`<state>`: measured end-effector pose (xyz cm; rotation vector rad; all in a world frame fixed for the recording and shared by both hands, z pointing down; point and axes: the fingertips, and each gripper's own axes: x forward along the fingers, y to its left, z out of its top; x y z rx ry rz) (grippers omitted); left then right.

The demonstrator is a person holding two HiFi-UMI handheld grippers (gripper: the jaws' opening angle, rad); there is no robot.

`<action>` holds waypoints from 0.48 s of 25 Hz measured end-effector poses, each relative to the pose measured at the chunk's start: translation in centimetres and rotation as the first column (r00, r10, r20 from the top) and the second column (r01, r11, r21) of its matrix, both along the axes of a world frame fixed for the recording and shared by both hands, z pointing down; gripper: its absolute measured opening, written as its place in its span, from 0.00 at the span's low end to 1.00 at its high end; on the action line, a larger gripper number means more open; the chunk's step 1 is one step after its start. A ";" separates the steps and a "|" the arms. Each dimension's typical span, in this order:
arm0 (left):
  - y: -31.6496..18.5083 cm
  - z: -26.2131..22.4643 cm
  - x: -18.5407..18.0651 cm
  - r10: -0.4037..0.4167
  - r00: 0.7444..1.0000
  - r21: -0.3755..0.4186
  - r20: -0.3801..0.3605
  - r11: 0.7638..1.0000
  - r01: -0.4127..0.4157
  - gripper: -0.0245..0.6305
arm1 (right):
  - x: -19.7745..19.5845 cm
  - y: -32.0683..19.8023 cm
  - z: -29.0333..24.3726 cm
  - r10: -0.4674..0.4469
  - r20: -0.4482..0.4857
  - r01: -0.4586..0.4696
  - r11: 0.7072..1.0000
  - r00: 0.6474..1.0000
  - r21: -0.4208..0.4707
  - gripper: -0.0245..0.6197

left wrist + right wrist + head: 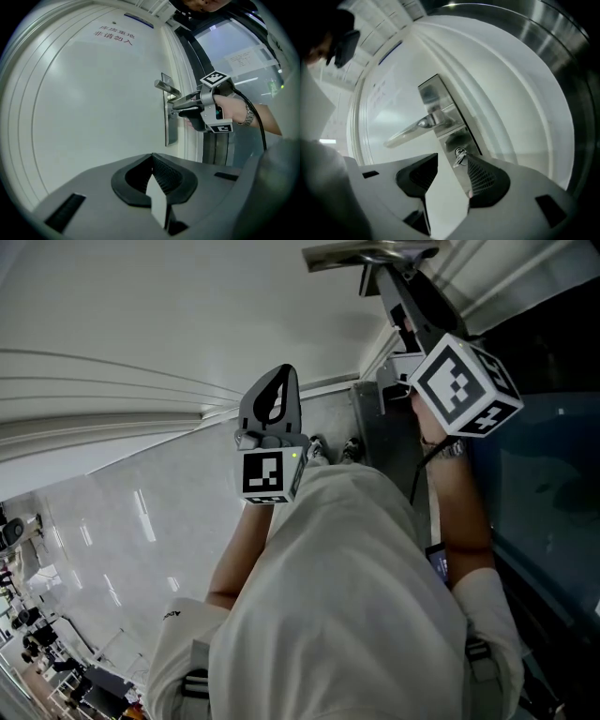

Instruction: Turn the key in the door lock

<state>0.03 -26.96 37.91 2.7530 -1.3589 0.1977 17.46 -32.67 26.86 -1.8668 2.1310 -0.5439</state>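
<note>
Item: key [460, 156], seated in the cylinder of the lock plate [440, 105], just below the lever handle [412, 129], on the white door [93, 103]

Right gripper [452, 164]: jaws apart, pressing on nothing. The key stands at the mouth of the gap, close to the tip of the right-hand jaw and clear of the other.

Left gripper [152, 161]: jaws closed together, nothing between them, held well back from the door.

Orientation: long axis runs into the door, square to the plate. The bow points out toward the right gripper. The bow's flat looks slanted in the right gripper view, but that view is itself rolled, so its true angle cannot be told.

Hazards, as judged:
- key off-centre in the gap, so closing now would likely catch one edge of the bow, and the pads could slip off when torque comes on
- a twist not in line with the key's axis may bind it or lever it sideways in the cylinder
- any draw backward while turning may pull the key out
- handle close above, so a rolling jaw may knock it
</note>
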 end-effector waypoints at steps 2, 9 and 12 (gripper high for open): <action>0.1 0.0 0.0 0.001 1.000 0.001 0.000 1.000 -0.001 0.05 | -0.3 0.4 -0.1 0.017 -0.216 -0.016 1.000 0.976 0.006 0.31; -0.1 0.4 0.1 0.014 1.000 0.001 -0.002 1.000 -0.014 0.05 | -0.7 0.6 0.6 0.064 -0.661 -0.064 0.998 0.748 0.025 0.31; 0.0 0.4 -0.1 0.012 1.000 0.003 -0.004 1.000 -0.012 0.05 | -0.7 0.4 0.8 0.060 -0.801 -0.072 0.997 0.595 0.021 0.31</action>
